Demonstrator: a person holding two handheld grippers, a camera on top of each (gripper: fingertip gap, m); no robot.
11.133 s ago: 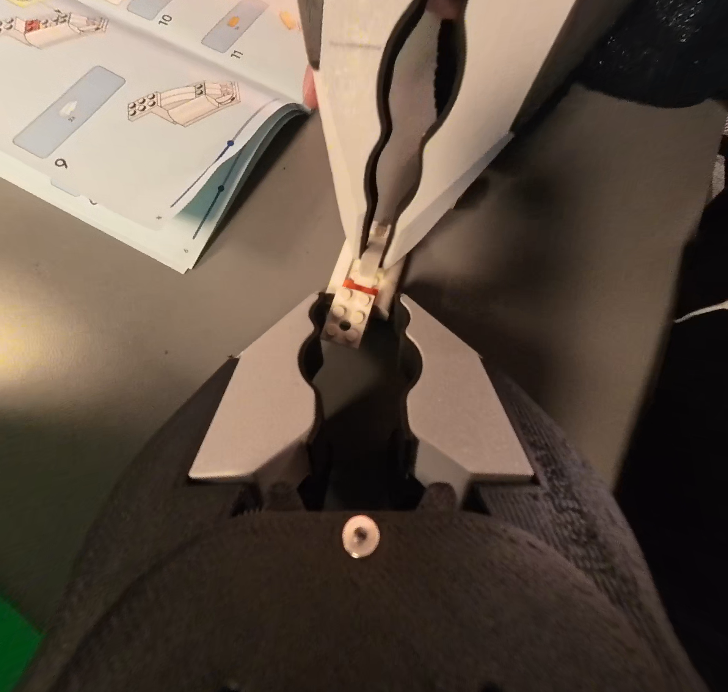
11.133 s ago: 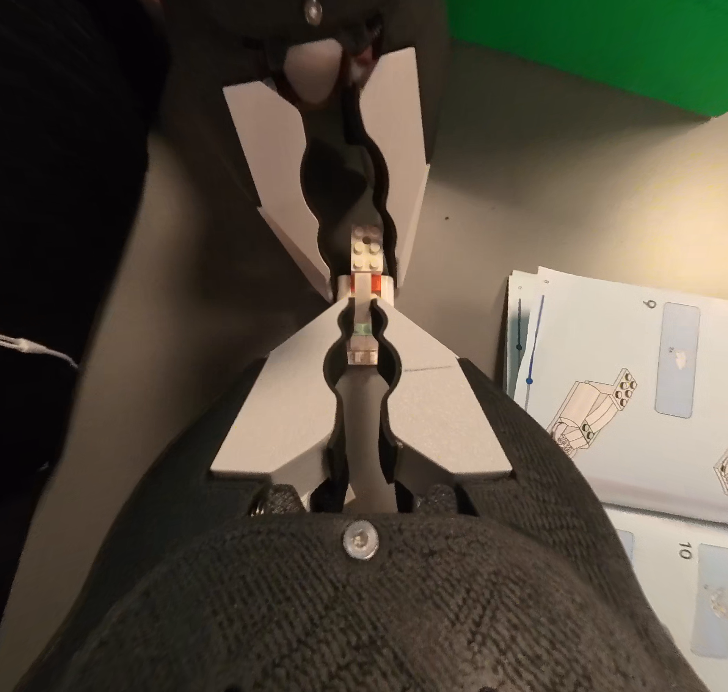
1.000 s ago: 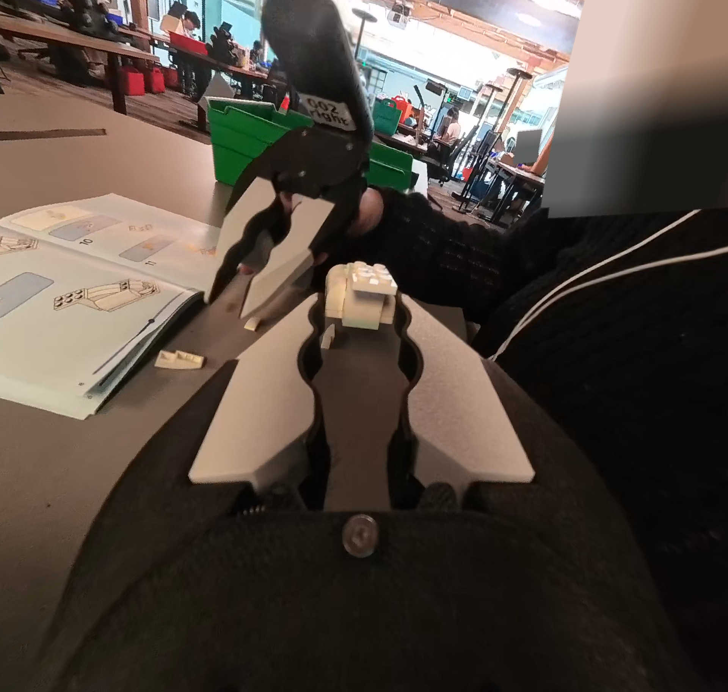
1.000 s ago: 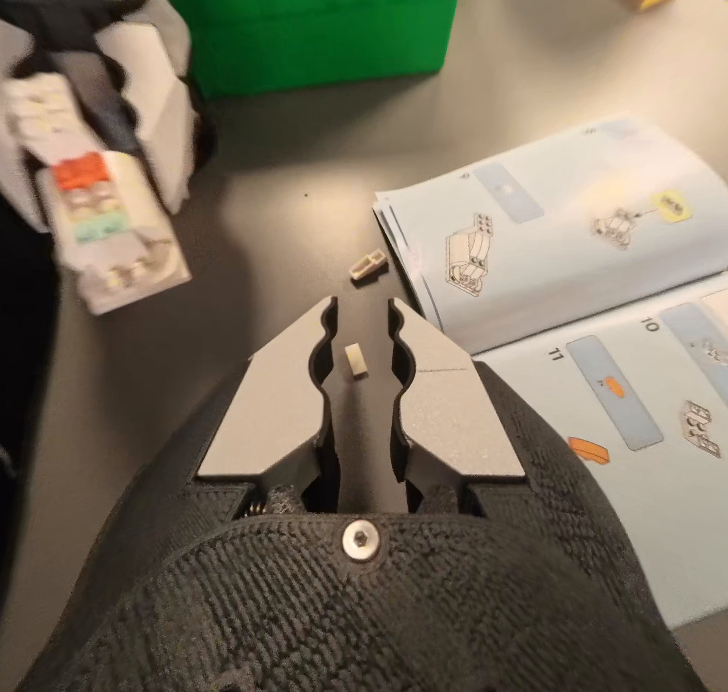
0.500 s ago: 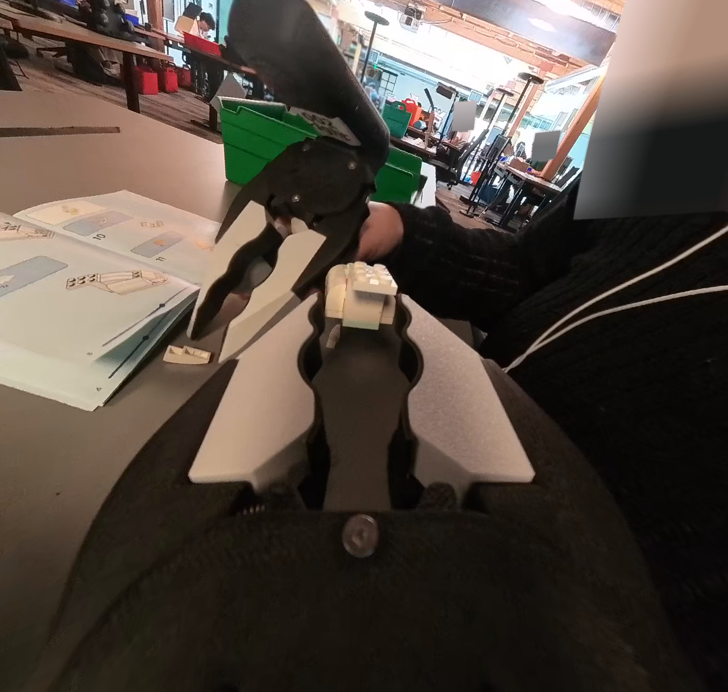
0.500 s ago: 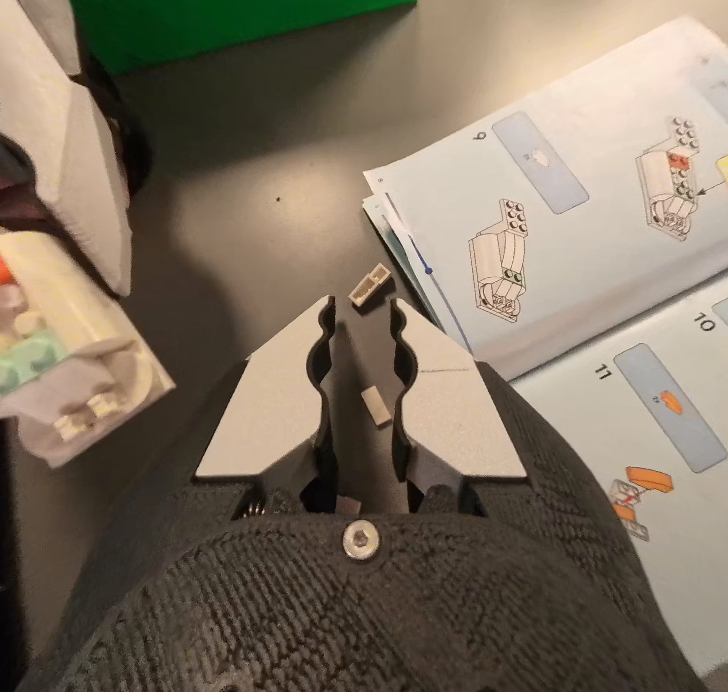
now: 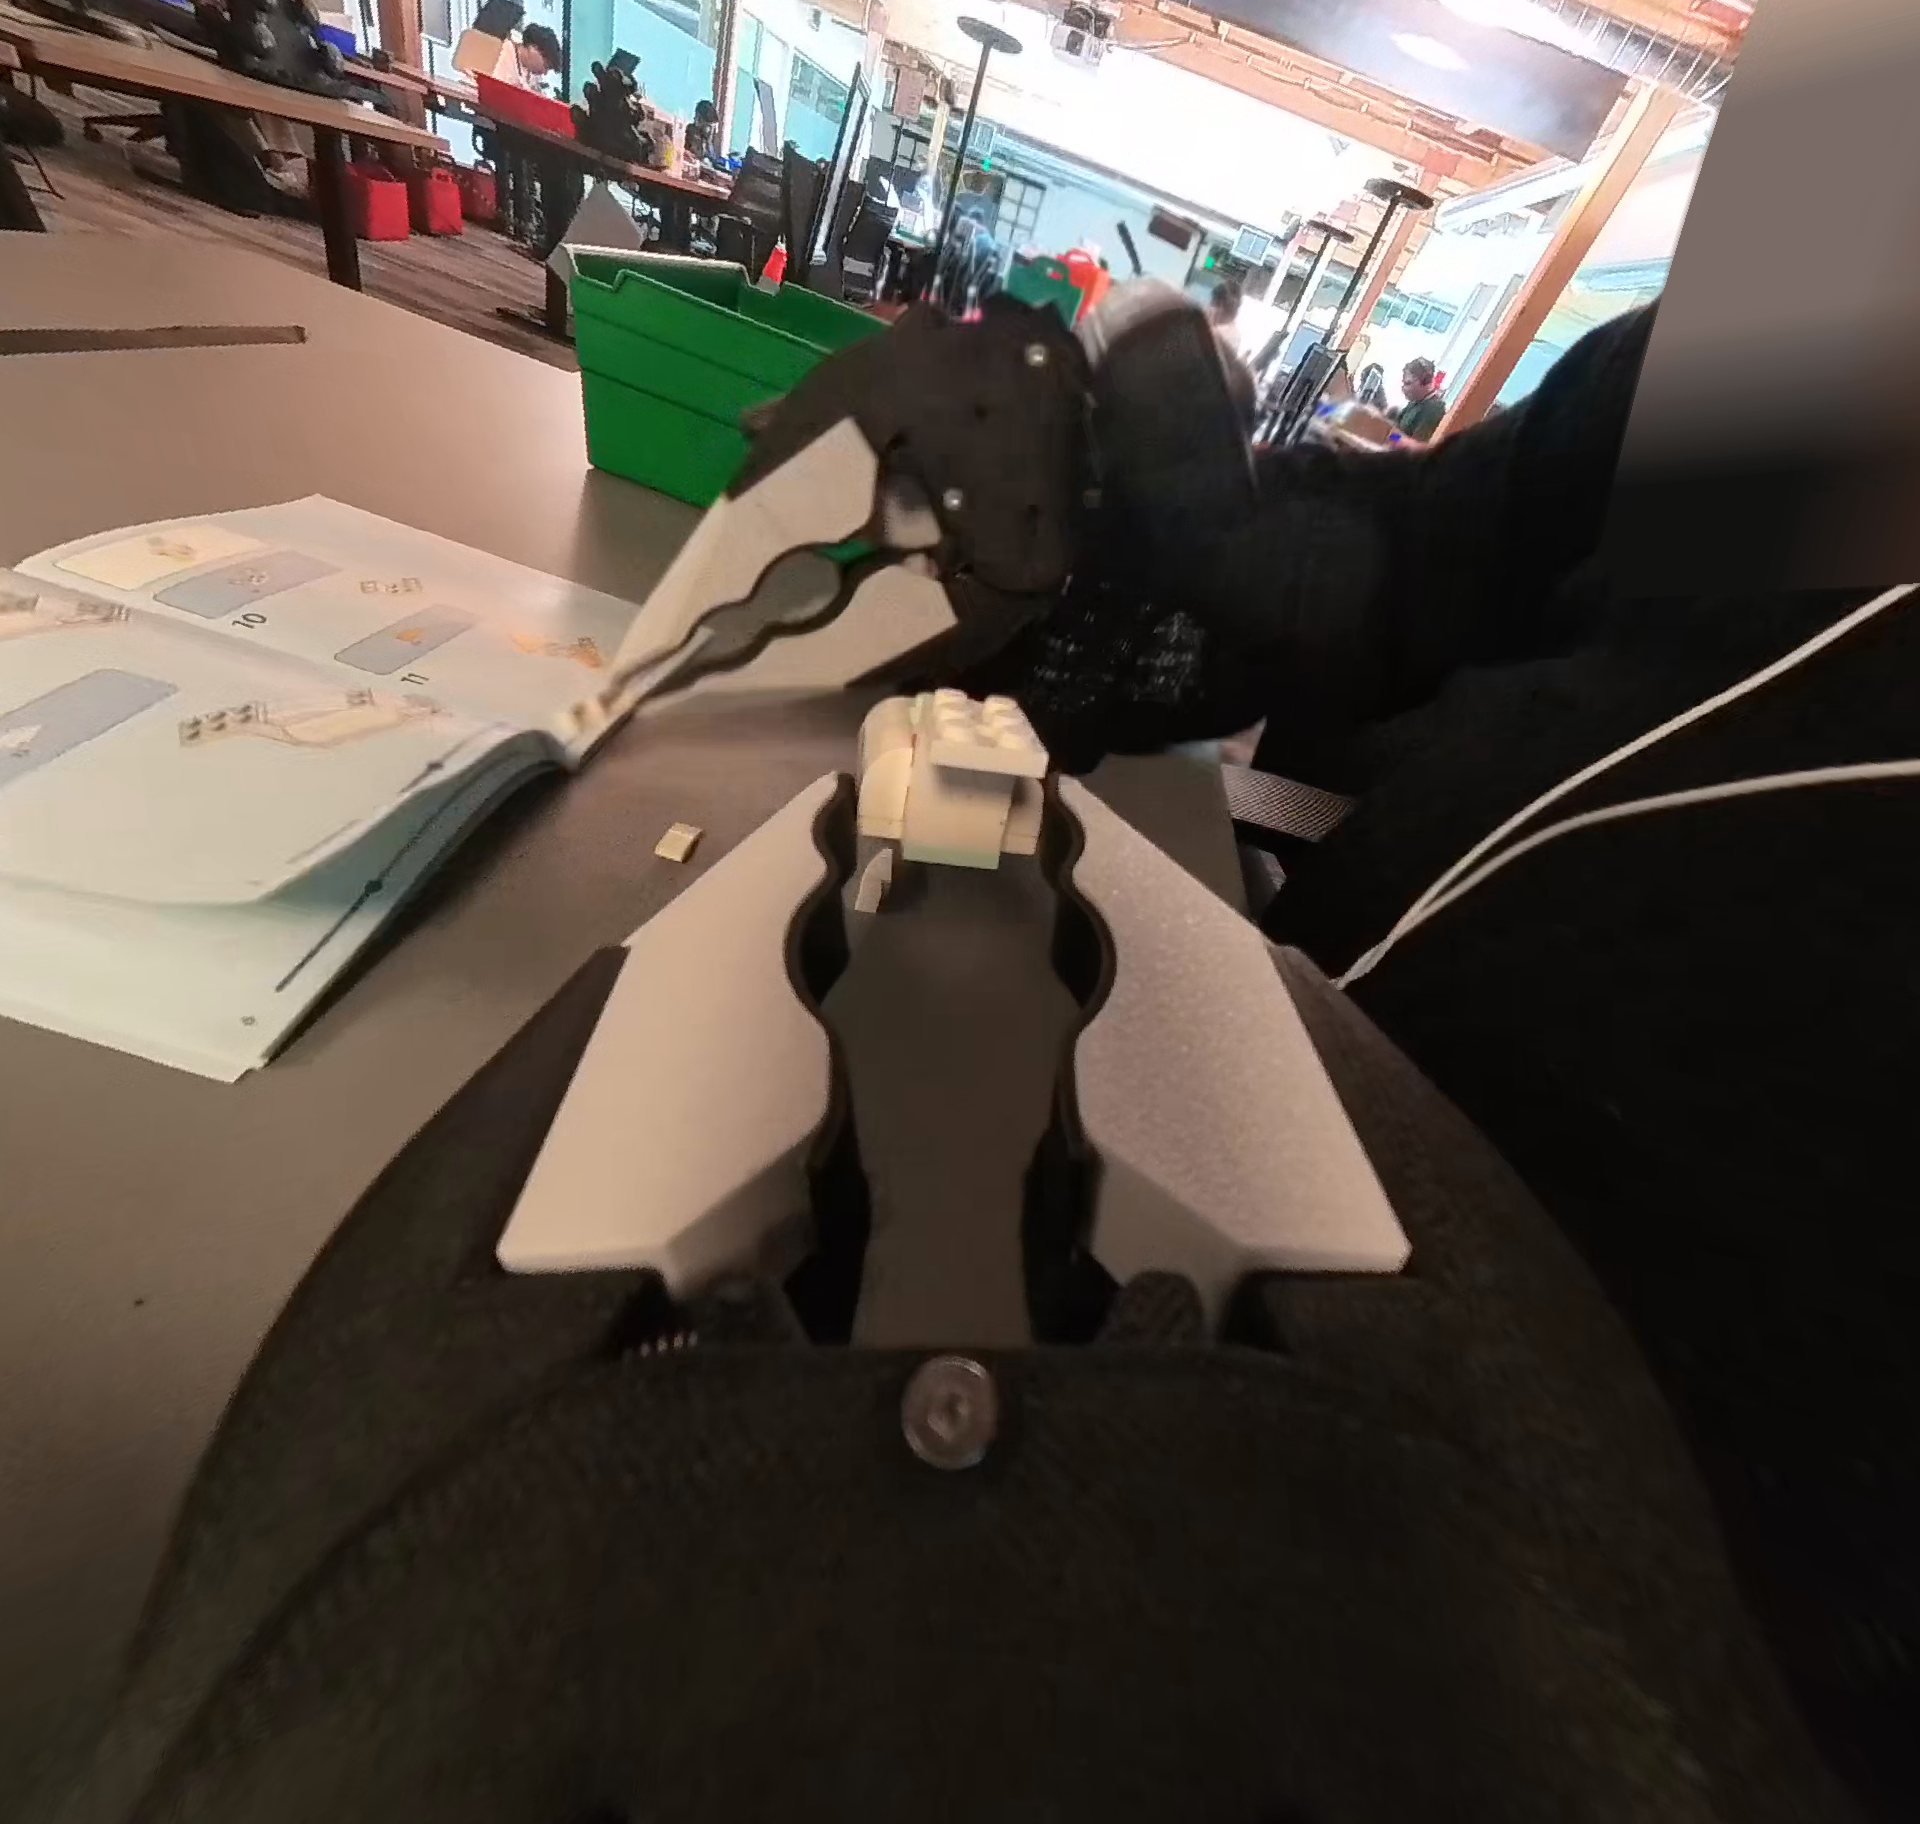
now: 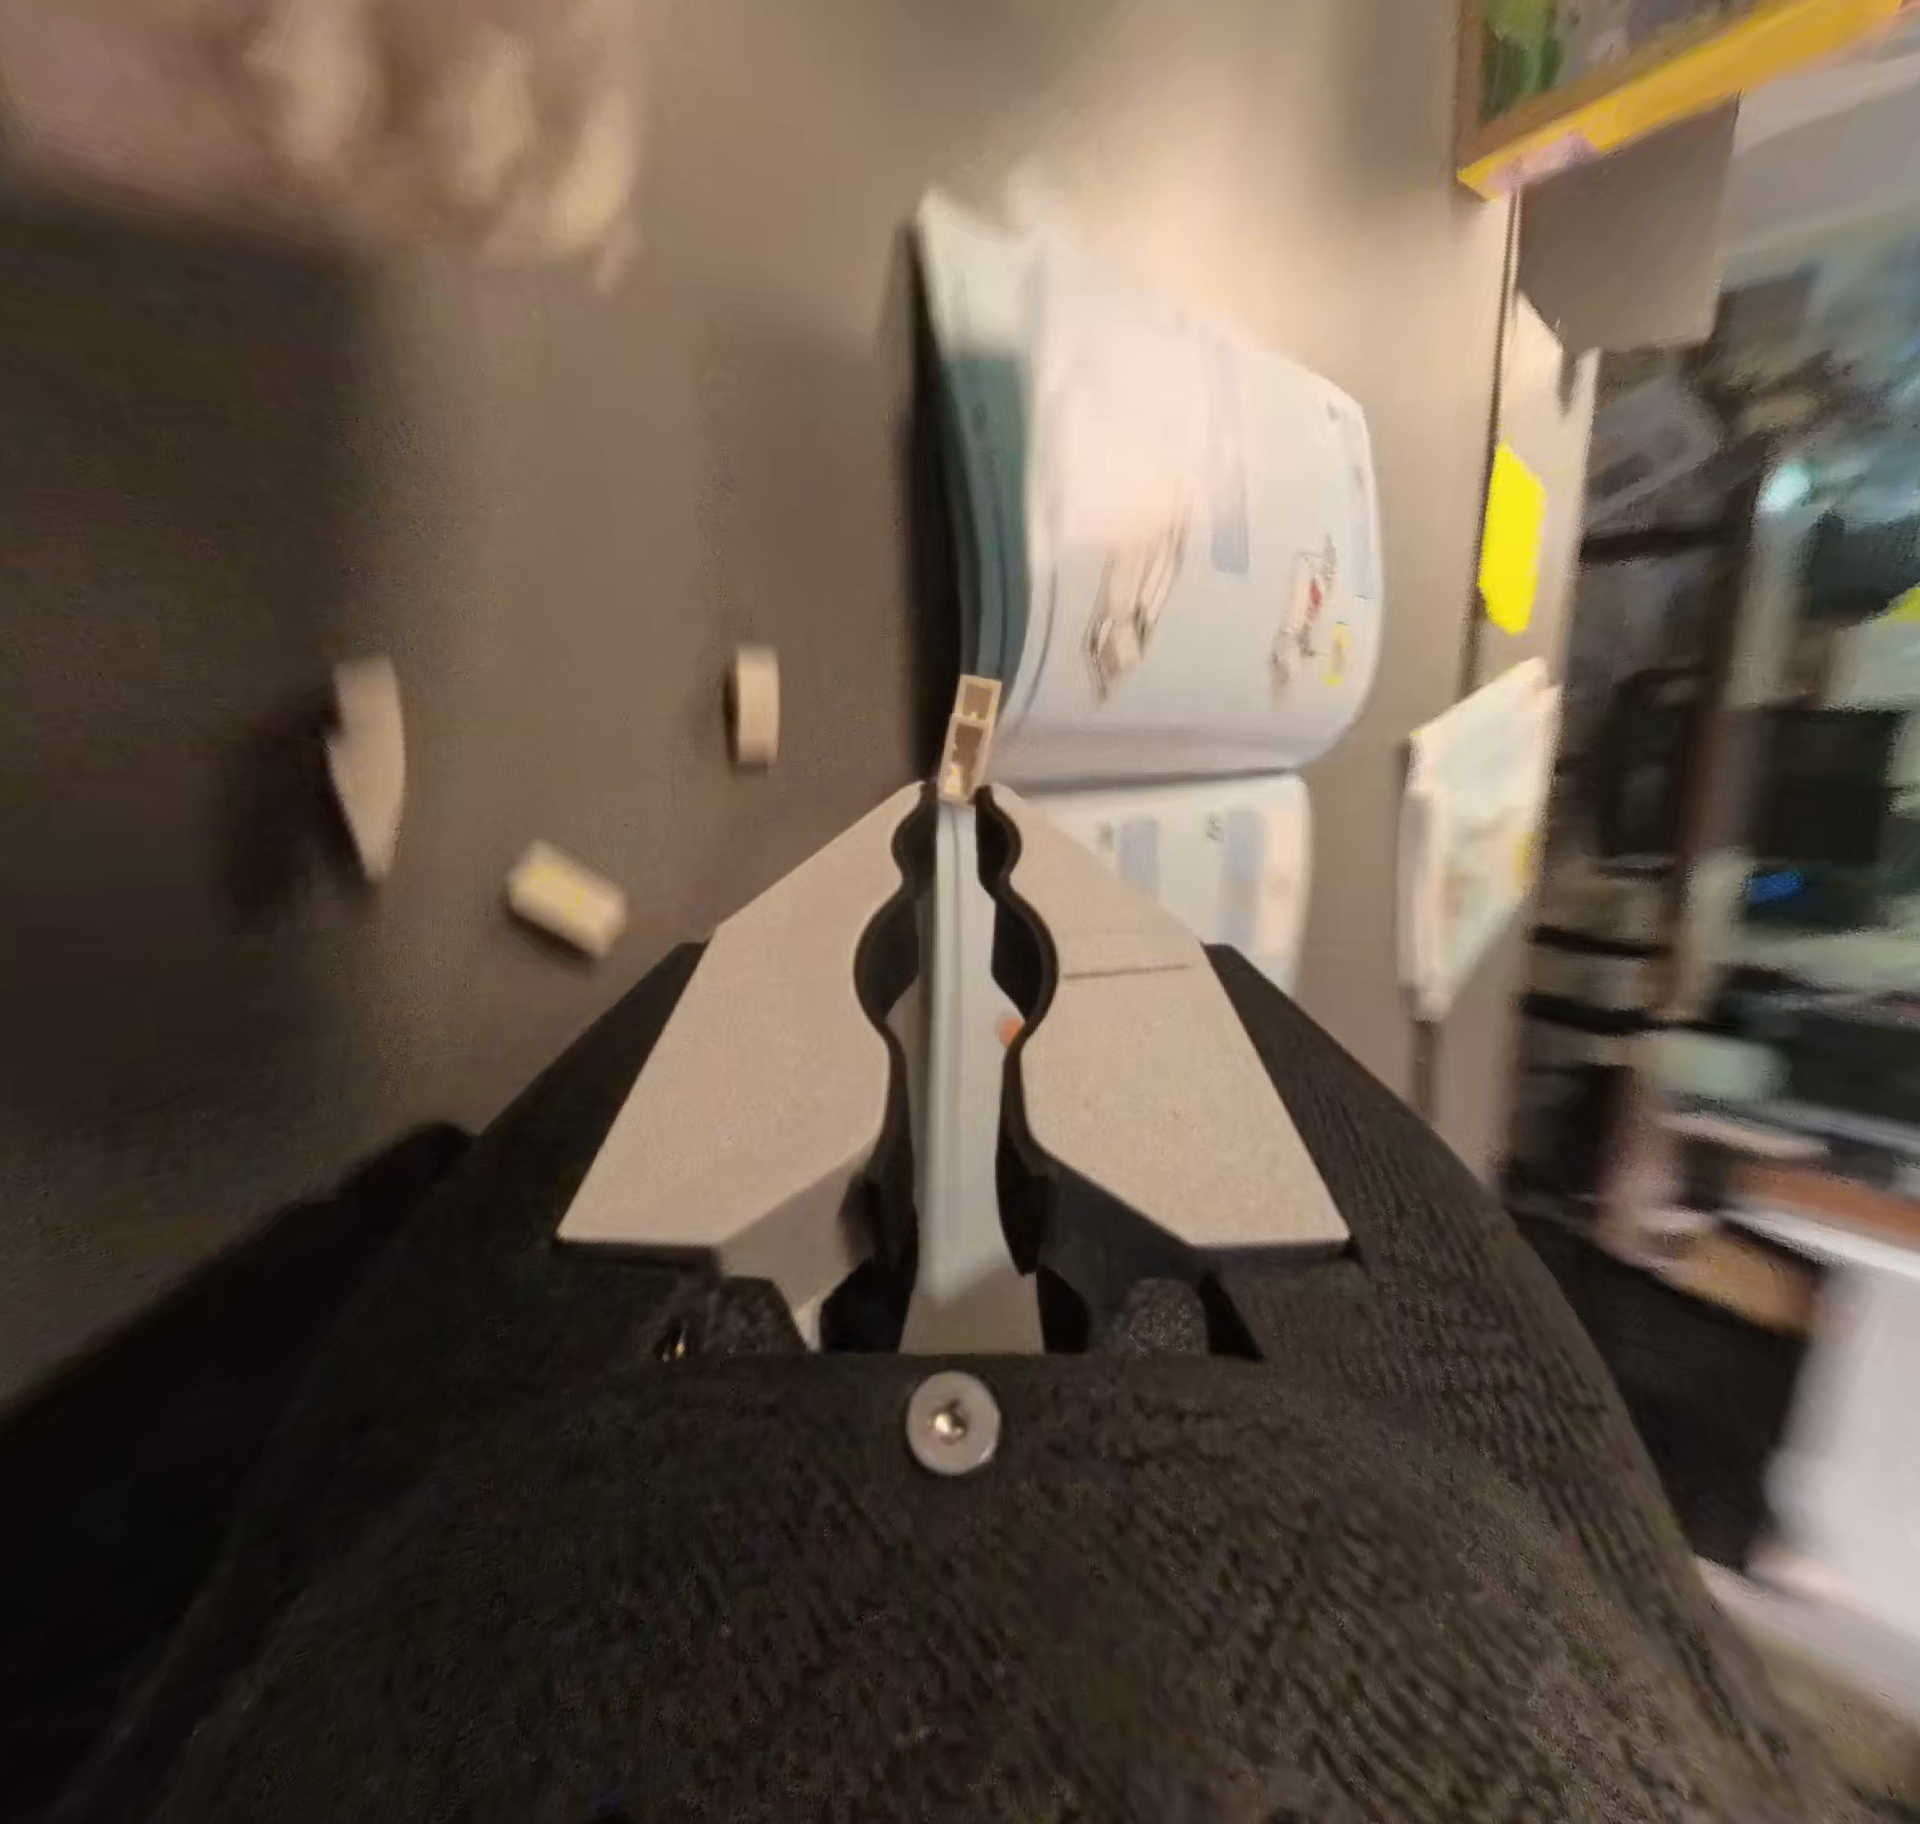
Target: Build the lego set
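Observation:
My left gripper point(image 7: 941, 806) is shut on a white lego assembly point(image 7: 951, 787) and holds it above the grey table point(image 7: 208, 1203), with a studded plate on top. My right gripper point(image 8: 951, 800) is shut on a small white lego piece point(image 8: 968, 748) that sticks out past its tips. In the left wrist view the right gripper point(image 7: 597, 720) lies low and on its side, with its tips at the edge of the open instruction booklet point(image 7: 208, 735). The right wrist view is blurred by motion.
A small loose piece point(image 7: 677, 841) lies on the table between the grippers. Three more loose white pieces point(image 8: 753, 704) point(image 8: 369, 766) point(image 8: 566, 907) lie left of the booklet point(image 8: 1164, 569). A green bin point(image 7: 707, 392) stands behind. A person's dark sleeve point(image 7: 1351, 579) is on the right. Left tips to right tips: about 15 cm.
My right gripper has closed on the small white piece near the booklet's edge and rolled onto its side. My left gripper still holds the assembly in about the same place.

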